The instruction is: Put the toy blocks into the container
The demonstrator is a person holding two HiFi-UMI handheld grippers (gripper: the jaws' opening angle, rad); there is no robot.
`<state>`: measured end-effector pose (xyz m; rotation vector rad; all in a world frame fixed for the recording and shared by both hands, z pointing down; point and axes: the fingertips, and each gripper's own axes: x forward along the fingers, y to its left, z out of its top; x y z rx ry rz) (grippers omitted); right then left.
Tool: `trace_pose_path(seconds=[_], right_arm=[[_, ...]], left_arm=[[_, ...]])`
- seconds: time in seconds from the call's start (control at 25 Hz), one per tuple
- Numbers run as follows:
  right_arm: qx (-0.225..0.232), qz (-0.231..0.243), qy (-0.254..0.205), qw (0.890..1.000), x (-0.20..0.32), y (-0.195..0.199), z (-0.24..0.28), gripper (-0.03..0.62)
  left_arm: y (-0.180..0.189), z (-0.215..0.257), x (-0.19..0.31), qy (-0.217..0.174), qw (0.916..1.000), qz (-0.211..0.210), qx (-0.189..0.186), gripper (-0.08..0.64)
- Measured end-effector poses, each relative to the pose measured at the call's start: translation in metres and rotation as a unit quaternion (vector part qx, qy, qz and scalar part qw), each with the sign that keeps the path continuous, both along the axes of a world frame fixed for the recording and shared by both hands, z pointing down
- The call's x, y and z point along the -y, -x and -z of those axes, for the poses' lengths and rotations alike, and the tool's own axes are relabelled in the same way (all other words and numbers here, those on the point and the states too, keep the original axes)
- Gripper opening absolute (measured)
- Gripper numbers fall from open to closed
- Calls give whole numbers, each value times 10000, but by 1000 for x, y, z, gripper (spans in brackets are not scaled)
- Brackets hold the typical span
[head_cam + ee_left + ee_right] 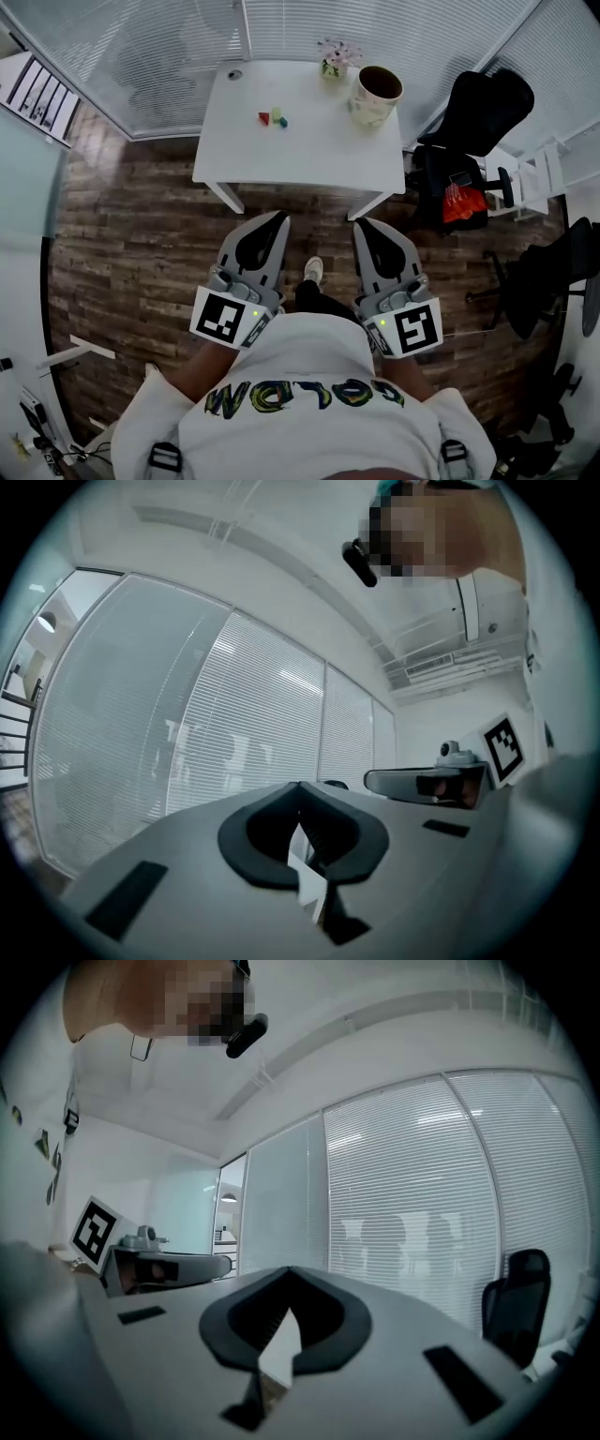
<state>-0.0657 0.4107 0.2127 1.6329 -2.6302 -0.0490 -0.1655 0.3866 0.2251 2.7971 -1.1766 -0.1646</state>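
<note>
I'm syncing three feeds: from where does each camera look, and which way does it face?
Head view: on the person's head, facing steeply down at the table, toy blocks and container; torso, left tongs, right tongs show.
Left gripper view: on the left tongs, level along shut jaws toward blinds.
Right gripper view: on the right tongs, likewise.
Shared: each gripper view catches the other tongs.

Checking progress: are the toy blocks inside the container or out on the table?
Out. The toy blocks lie together on the white table, left of the upright container and apart from it.
</note>
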Motion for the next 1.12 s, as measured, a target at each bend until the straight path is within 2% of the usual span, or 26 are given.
trace_pose_path(seconds=[0.28,0.52,0.84,1.12], right_arm=[[17,0,-42,10000,51,-60,5,9],[50,38,-13,10000,78,-88,3,9],[16,168,116,9998,111,-90,-7,9],[-99,211,107,9997,162,-87,-7,9]], left_arm=[[-57,7,53,-39,10000,50,57,8],[-81,6,80,-6,9999,165,42,8],[-84,-2,115,37,9997,254,48,8],[-82,-4,163,20,9997,242,-12,8]])
